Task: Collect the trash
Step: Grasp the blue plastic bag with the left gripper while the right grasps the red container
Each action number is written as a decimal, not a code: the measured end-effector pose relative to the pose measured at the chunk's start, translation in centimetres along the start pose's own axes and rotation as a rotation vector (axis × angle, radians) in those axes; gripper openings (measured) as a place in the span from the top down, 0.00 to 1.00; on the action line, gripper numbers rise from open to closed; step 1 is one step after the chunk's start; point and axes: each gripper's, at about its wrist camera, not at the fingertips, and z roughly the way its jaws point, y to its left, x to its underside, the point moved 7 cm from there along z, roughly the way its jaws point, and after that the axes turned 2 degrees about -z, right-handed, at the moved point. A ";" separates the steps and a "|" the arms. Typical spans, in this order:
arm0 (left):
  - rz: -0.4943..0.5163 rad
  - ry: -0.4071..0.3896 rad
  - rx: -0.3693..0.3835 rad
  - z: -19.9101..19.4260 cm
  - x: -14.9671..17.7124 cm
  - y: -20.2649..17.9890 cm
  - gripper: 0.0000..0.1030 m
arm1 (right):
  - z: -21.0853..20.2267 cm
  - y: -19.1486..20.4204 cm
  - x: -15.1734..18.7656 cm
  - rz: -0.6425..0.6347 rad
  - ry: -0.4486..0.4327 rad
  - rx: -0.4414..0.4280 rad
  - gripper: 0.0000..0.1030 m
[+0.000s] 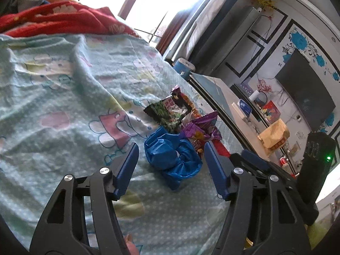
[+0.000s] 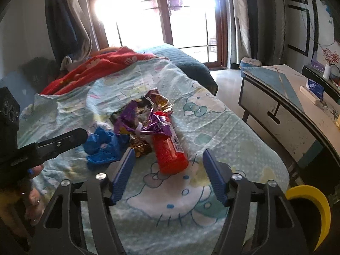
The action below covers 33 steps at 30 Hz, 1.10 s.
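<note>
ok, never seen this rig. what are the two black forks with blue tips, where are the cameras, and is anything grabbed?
No robot: a person holds a handheld claw in each hand, with a fisheye camera looking along its fingers. The left claw frames a crumpled blue plastic bag; the right claw frames a red cylindrical snack tube. Both lie with crumpled purple foil wrappers on a pale green cartoon-print bedsheet. Both claws are open and hold nothing.
</note>
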 end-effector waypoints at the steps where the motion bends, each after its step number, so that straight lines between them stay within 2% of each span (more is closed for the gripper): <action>1: -0.005 0.009 0.000 0.3 0.1 0.1 0.53 | 0.6 -0.1 0.0 -0.003 0.010 -0.001 0.44; 12: -0.034 0.065 -0.005 2.3 0.7 0.9 0.61 | 3.7 -0.1 0.5 0.009 0.068 -0.022 0.60; 14: -0.034 0.071 -0.009 2.3 0.8 1.1 0.66 | 3.9 0.0 0.6 0.006 0.068 -0.025 0.64; 20: -0.031 0.091 -0.003 2.5 1.2 1.1 0.83 | 3.5 0.8 1.1 -0.011 0.059 -0.035 0.66; 23: -0.021 0.097 0.004 2.3 1.5 0.9 0.87 | 2.9 1.2 1.6 -0.015 0.056 -0.041 0.66; 33: 0.031 0.067 0.015 -0.2 2.0 -0.3 0.91 | -0.2 1.3 3.8 0.020 0.045 -0.041 0.67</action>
